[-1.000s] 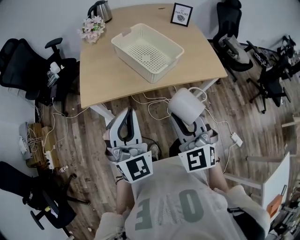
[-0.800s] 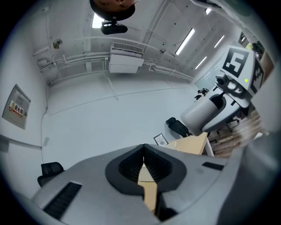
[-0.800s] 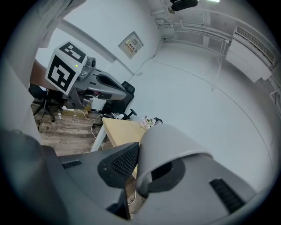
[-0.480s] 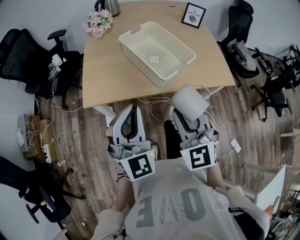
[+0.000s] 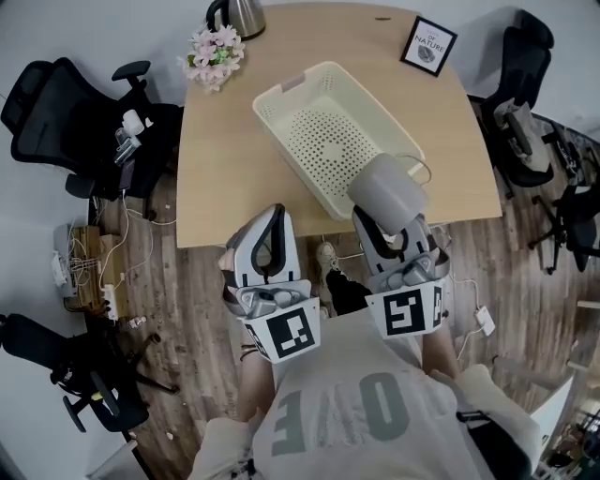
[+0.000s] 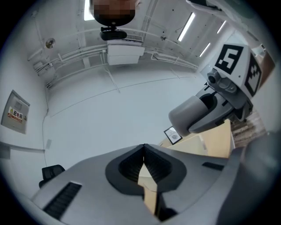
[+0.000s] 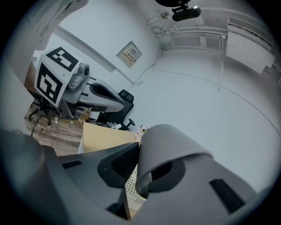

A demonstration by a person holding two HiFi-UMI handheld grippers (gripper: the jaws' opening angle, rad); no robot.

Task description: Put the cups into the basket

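Note:
My right gripper [image 5: 392, 221] is shut on a grey cup [image 5: 385, 193], gripping its rim, and holds it over the near right corner of the cream perforated basket [image 5: 281, 101]. In the right gripper view the cup [image 7: 169, 147] fills the space between the jaws, with the basket's perforated floor [image 7: 131, 186] showing below. My left gripper [image 5: 269, 232] is shut with nothing in it, over the table's near edge. The left gripper view looks up at the wall and ceiling, with the jaws [image 6: 144, 167] closed together and the cup [image 6: 193, 115] at the right.
The wooden table [image 5: 225, 178] carries a flower bunch [image 5: 214, 54], a kettle [image 5: 236, 15] and a framed picture [image 5: 429, 45] at its far side. Black office chairs [image 5: 66, 103] stand left and right [image 5: 525, 84]. Cables and a power strip [image 5: 105, 298] lie on the floor.
My right gripper carried the grey cup forward from above the floor to over the basket's near corner. The left gripper moved forward to the table edge. The view shifted with the person.

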